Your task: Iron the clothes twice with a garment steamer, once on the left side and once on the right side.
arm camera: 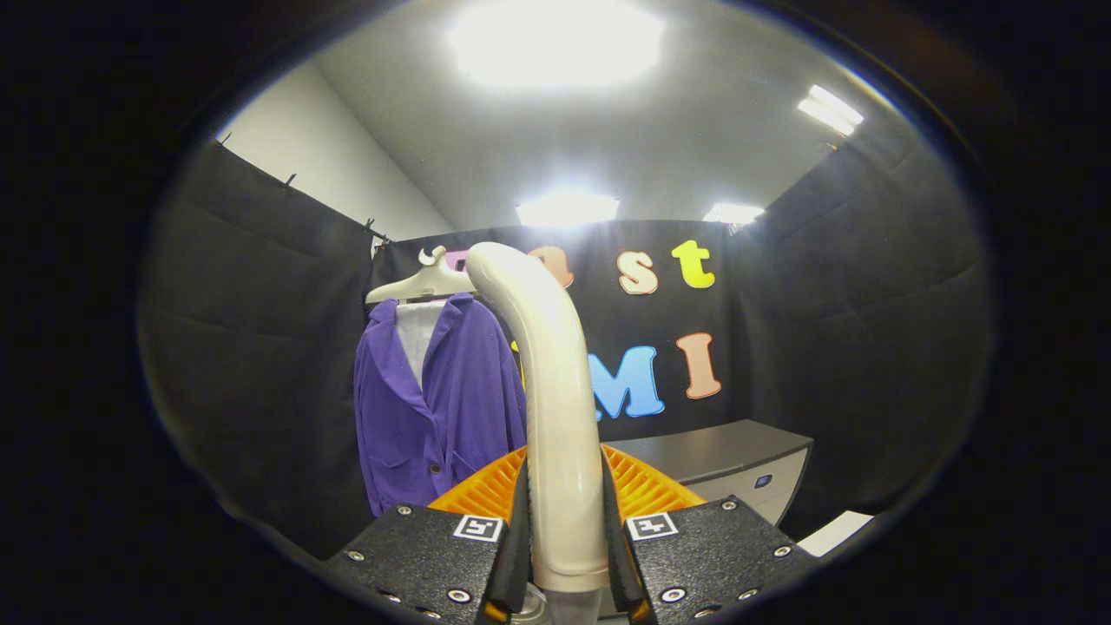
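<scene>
A cream-coloured garment steamer (555,391) rises upright between my fingers, its curved head bending toward the clothes. My gripper (566,555) is shut on the steamer's handle, both fingers pressing its sides. A purple jacket (434,408) over a white shirt hangs on a pale hanger (421,282) beyond the fingers, to the left of the steamer. The steamer's head stands apart from the jacket's right edge and partly hides it.
A grey cabinet (729,460) stands against the black booth wall to the right of the steamer. A white surface corner (833,531) lies lower right. Bright ceiling lamps glare overhead.
</scene>
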